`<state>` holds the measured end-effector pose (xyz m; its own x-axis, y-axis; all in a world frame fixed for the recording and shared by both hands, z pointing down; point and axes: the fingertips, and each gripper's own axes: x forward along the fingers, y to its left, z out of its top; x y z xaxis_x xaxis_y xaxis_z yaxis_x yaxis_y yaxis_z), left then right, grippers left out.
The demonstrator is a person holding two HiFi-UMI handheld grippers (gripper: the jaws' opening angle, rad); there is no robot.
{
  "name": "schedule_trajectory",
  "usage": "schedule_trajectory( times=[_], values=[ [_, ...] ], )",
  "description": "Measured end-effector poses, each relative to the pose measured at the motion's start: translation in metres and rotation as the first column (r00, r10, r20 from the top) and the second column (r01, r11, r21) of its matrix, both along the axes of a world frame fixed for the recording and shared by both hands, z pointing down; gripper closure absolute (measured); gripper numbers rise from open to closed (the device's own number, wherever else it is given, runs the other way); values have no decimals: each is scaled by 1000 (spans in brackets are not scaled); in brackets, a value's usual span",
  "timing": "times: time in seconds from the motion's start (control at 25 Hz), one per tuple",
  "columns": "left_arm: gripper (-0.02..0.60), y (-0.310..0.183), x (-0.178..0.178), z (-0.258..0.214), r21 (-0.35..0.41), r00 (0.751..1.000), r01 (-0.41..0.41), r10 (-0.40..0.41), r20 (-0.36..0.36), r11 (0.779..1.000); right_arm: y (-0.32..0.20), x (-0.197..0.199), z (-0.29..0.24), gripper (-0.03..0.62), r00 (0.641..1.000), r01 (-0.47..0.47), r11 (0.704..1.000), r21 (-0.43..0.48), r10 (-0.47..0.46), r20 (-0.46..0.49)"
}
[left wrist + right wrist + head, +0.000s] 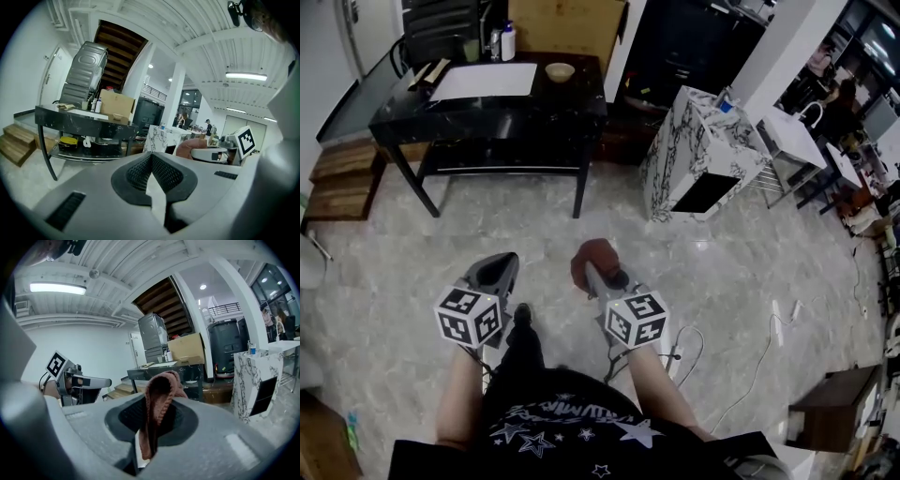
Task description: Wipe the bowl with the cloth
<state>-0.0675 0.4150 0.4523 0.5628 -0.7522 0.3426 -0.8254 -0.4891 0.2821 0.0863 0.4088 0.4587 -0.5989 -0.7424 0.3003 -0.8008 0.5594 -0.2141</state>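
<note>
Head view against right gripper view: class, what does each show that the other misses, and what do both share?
Only the head view shows the person's star-print shirt and the marker cube on the right tool. Only the right gripper view shows the ceiling lamp. Both show the cloth pinched in the right tool, the left tool, the black table and the marble cabinet.

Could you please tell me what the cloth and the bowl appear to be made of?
Cloth: reddish-brown knitted yarn, matte; ribbed stitches show along its edge. Bowl: pale and smooth, possibly ceramic or wood; too small to tell.
</note>
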Motion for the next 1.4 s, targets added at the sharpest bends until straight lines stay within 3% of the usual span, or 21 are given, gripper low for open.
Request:
schedule_trajectory(
  times=[0.64,0.96,1.4],
  values=[
    [574,-202,-65,-1,-35,994,-108,106,-37,994,-190,-52,-7,543,991,-132,991,-32,131,-29],
    [574,-265,-82,17,-64,979,-203,200,-43,977,-235,-56,9,543,974,-217,975,-55,211,-86],
    [574,-323,-84,29,-80,980,-190,184,-76,978,-295,-41,16,543,965,-254,965,-62,248,-90]
  ],
)
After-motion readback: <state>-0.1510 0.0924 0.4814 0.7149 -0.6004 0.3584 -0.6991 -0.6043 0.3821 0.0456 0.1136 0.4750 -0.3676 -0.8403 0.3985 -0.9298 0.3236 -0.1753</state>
